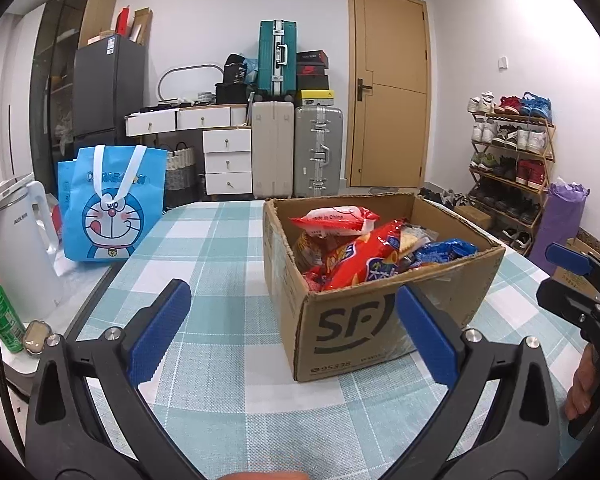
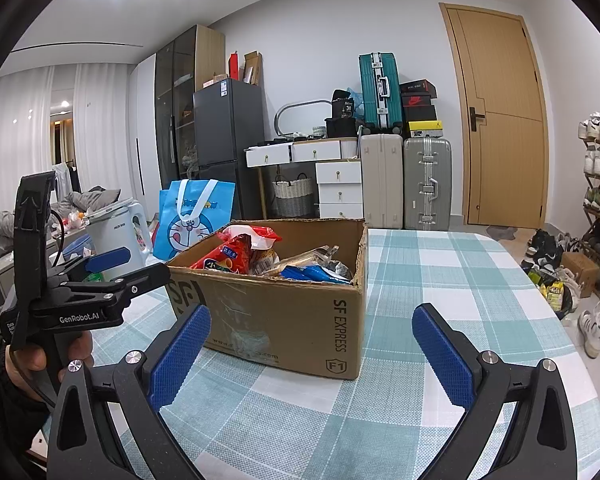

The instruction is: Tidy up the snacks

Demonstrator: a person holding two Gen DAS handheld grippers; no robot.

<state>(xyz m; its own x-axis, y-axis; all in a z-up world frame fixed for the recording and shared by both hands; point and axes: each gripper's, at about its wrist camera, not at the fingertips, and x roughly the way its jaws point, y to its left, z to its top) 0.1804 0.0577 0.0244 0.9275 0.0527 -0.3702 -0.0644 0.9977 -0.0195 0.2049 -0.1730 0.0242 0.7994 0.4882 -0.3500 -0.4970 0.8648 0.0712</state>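
Observation:
An open cardboard SF box (image 1: 352,320) stands on the checked tablecloth (image 1: 220,248). It holds several snack packets: a red packet (image 1: 360,260), a red-and-white packet (image 1: 336,218) and a blue packet (image 1: 444,250). My left gripper (image 1: 292,304) is open and empty, just in front of the box's near left corner. In the right wrist view the box (image 2: 284,316) is ahead with its snacks (image 2: 236,256) showing. My right gripper (image 2: 312,328) is open and empty in front of the box. The left gripper (image 2: 112,268) shows there at the left.
A blue Doraemon bag (image 1: 112,204) stands at the table's far left edge. A white kettle (image 1: 16,248) and a green can (image 1: 4,316) sit on a side surface to the left. Suitcases (image 1: 296,148), drawers, a door and a shoe rack (image 1: 512,160) are behind.

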